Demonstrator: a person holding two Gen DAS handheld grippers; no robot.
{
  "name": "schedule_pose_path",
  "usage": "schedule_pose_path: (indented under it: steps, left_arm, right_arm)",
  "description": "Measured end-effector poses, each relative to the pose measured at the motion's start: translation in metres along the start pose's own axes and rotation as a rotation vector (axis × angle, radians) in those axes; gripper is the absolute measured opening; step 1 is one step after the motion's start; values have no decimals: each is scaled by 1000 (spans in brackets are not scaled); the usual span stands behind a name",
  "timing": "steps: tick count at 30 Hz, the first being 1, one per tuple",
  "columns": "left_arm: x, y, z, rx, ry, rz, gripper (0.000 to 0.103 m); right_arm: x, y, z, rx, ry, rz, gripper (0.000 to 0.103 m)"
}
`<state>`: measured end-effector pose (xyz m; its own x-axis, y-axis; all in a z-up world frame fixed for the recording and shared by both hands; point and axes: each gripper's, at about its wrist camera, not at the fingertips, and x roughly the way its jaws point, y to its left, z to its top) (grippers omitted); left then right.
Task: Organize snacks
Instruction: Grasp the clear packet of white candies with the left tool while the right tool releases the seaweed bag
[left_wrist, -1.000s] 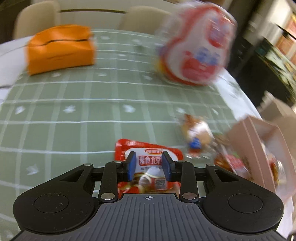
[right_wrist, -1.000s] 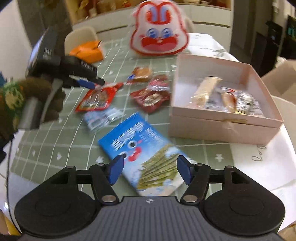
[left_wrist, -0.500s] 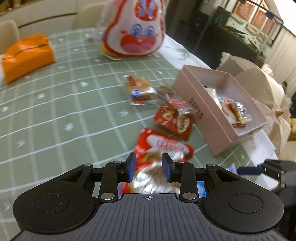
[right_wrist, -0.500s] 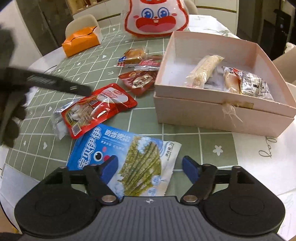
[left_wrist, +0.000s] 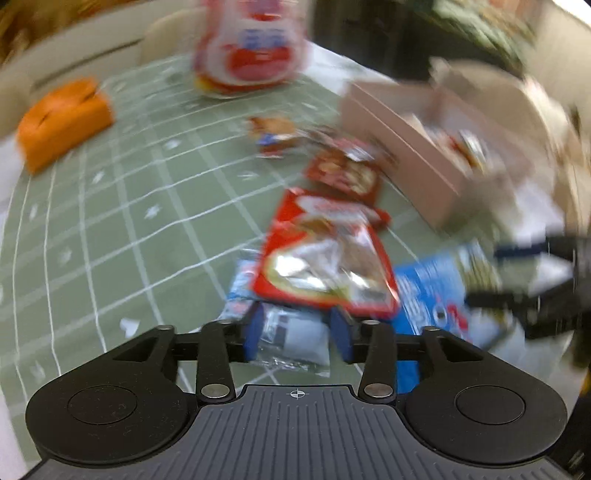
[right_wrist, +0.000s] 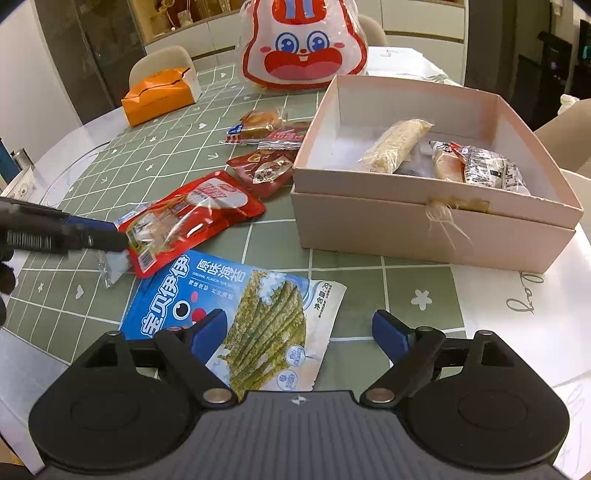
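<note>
Green checked tablecloth (right_wrist: 258, 243); seaweed packet (right_wrist: 240, 317) between spread right jaws.

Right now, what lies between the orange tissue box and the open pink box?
In the right wrist view, two small wrapped snacks lie on green checked cloth between the orange tissue box and the pink cardboard box.

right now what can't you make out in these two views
- Left wrist view: all motion-blurred; the print on the red snack pack is unreadable.
- Left claw: whether it grips the clear wrapper between its fingers is unclear.
- Right wrist view: that wrapper lies mostly under the red pack, contents hidden.
- Pink box: the near wall and snacks on top hide its lowest items.
- Seaweed bag: lower corner covered by the open right claw.
</note>
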<state>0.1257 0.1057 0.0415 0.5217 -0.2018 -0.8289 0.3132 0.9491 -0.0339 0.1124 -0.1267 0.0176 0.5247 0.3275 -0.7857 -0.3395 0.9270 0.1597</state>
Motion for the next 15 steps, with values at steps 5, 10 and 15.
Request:
schedule_pose_path:
  steps: [5,10,15]
  left_arm:
    - [3,-15,-1,77,2,28,59]
    - [6,9,10,23,21,56,56]
    - [14,17,12,39,71,-62,71]
  right_arm:
    - [0,3,-3,-1,-13,-11,91]
    - [0,4,-7,1,-22,-20,94]
    - [-1,5,-9,1,-27,-30,98]
